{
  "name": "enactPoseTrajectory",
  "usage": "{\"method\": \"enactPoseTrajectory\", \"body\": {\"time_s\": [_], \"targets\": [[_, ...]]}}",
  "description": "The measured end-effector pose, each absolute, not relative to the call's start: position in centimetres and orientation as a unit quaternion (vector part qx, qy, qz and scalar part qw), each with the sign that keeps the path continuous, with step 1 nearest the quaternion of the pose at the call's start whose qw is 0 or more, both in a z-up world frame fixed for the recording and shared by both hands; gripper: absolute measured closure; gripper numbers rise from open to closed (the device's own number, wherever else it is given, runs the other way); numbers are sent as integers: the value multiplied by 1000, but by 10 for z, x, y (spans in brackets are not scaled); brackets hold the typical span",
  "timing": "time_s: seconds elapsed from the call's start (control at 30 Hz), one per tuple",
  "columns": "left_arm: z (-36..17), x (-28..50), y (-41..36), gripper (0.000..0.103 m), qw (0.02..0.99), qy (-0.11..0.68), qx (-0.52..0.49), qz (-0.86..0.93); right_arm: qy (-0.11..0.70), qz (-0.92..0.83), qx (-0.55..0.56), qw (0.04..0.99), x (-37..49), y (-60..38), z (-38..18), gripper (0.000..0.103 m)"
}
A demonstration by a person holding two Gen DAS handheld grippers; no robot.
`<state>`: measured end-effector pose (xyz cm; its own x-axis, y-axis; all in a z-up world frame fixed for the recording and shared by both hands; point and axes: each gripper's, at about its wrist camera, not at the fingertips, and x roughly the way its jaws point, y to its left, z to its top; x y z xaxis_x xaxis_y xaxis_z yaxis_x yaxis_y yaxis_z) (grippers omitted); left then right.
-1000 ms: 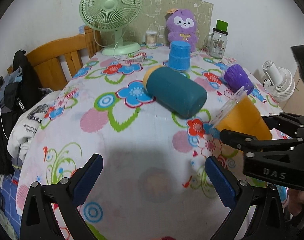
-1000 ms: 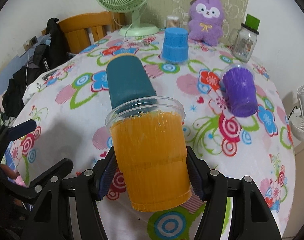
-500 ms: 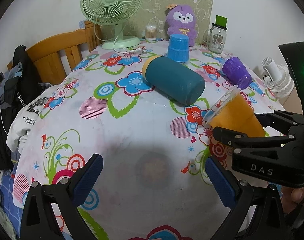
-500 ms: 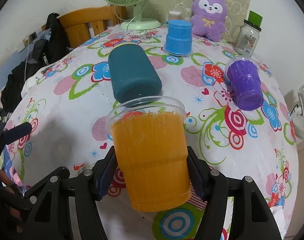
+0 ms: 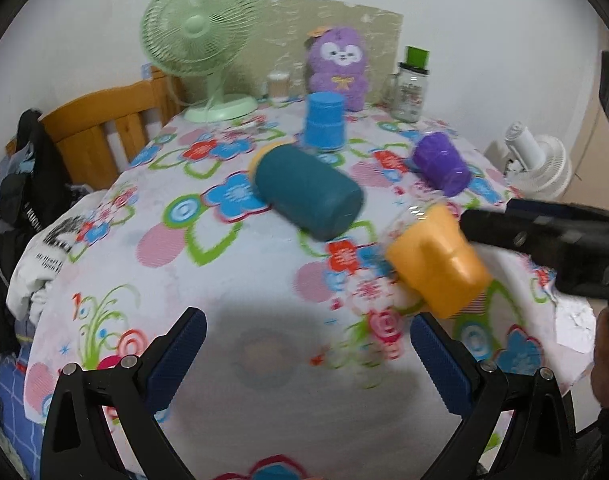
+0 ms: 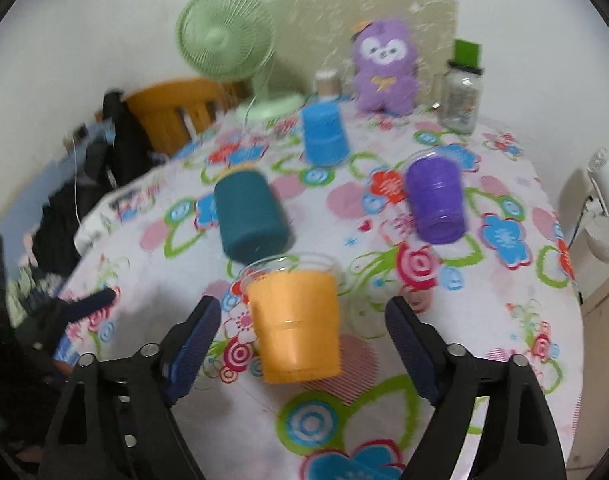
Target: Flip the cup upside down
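An orange cup with a clear rim (image 6: 296,326) lies on its side on the floral tablecloth (image 6: 444,412), mouth pointing away. My right gripper (image 6: 300,350) is open, its blue pads apart on both sides of the cup without touching it. In the left wrist view the orange cup (image 5: 438,264) lies to the right, beside the right gripper's black body. My left gripper (image 5: 306,362) is open and empty over the near part of the table.
A teal bottle (image 6: 250,216) lies on its side beyond the orange cup. A purple cup (image 6: 436,202) lies on its side at the right. A blue cup (image 6: 323,134) stands upside down further back. A green fan (image 6: 228,40), plush toy (image 6: 384,68) and jar (image 6: 462,94) line the back.
My right gripper has opened and let go of the orange cup, which now lies on the table. The right gripper has drawn back. The left gripper has stayed open.
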<state>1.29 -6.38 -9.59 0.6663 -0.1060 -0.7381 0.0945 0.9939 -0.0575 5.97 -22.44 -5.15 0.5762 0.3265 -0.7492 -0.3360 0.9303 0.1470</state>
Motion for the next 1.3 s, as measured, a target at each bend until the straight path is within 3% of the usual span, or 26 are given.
{"method": "enactPoseTrajectory", "body": {"time_s": [0.43,1.03,1.1,1.23,1.3], "targets": [[-98,48,-147,0,914,393,-4,-104,399,124,59,907,34,-321,-47,15],[-127,77,-187,0,903,413,25,-114,413,130,93,896,37,-351,-77,15],[-128,78,-189,3,904,412,30,-113,413,129,94,896,37,-353,-78,15],[-136,82,-195,36,892,433,44,-123,411,125,102,897,36,-360,-78,15],[-138,82,-196,40,889,438,47,-123,410,124,106,897,36,-363,-78,15]]}}
